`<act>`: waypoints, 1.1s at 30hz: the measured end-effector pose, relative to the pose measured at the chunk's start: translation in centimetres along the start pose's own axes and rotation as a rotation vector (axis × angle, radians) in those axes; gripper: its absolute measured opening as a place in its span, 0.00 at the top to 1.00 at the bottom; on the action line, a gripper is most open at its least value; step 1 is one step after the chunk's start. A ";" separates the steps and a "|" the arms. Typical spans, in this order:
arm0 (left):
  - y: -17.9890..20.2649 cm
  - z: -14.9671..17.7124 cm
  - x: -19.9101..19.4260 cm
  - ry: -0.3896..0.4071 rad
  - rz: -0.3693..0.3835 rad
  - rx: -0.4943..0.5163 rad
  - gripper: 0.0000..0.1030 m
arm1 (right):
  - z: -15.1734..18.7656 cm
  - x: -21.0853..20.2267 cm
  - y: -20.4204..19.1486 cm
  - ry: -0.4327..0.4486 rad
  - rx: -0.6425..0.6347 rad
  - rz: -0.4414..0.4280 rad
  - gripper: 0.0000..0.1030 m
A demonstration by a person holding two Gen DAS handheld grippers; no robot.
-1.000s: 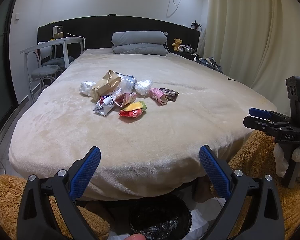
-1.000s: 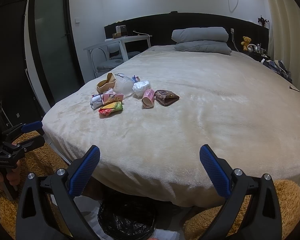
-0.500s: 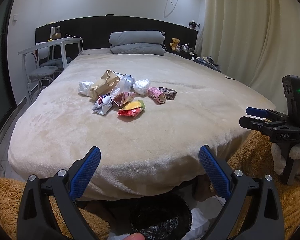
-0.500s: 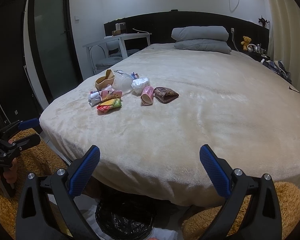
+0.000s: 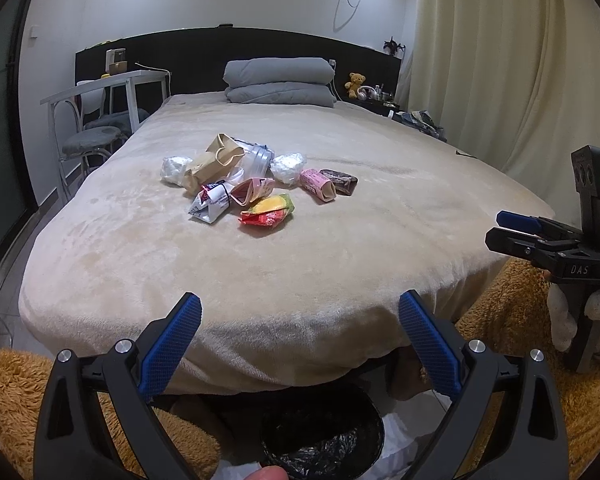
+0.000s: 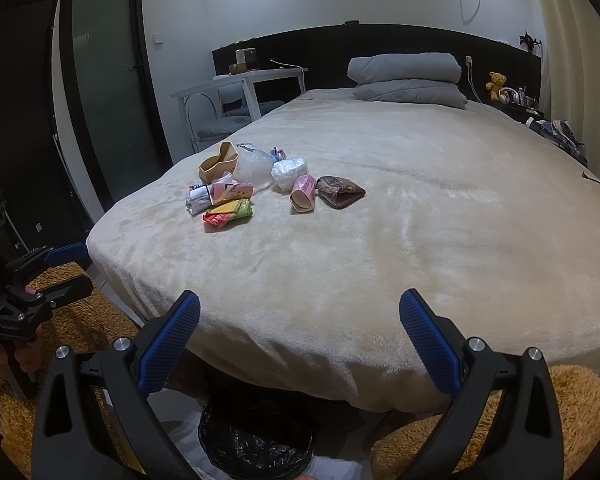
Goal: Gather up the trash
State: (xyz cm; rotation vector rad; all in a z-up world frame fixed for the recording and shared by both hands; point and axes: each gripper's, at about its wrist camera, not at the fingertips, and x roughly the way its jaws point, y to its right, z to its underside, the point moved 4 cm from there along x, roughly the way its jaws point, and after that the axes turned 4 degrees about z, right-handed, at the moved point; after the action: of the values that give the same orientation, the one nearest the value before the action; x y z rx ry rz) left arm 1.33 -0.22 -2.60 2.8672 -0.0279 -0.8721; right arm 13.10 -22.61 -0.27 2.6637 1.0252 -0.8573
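1. Bed [image 5: 340, 240] fills mid-frame, trash pile [image 5: 256, 184] at its centre.
2. Bin [image 5: 320, 436], black-lined, sits bottom centre; contents unclear.
3. Left gripper [image 5: 300, 344] and right gripper [image 6: 300, 344] gape wide at the bottom, holding nothing.
4. Brown paper bag [image 5: 216, 160] lies open within the pile.

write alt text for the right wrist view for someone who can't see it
A small pile of trash, wrappers, a crumpled clear bottle and a paper bag, lies on a beige bed. The open right claw frames the near edge, with a black-lined bin on the floor below. The left claw shows at far left, also open.
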 end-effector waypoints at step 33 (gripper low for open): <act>-10.2 -9.3 9.7 -0.113 0.124 -0.313 0.06 | -10.5 17.6 5.7 -0.179 -0.012 -0.064 0.04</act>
State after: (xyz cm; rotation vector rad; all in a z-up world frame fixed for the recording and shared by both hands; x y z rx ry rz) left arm 14.34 10.49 -1.79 2.4973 -0.0736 -0.9213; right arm 32.14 -13.38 -1.86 2.5021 1.0726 -1.0755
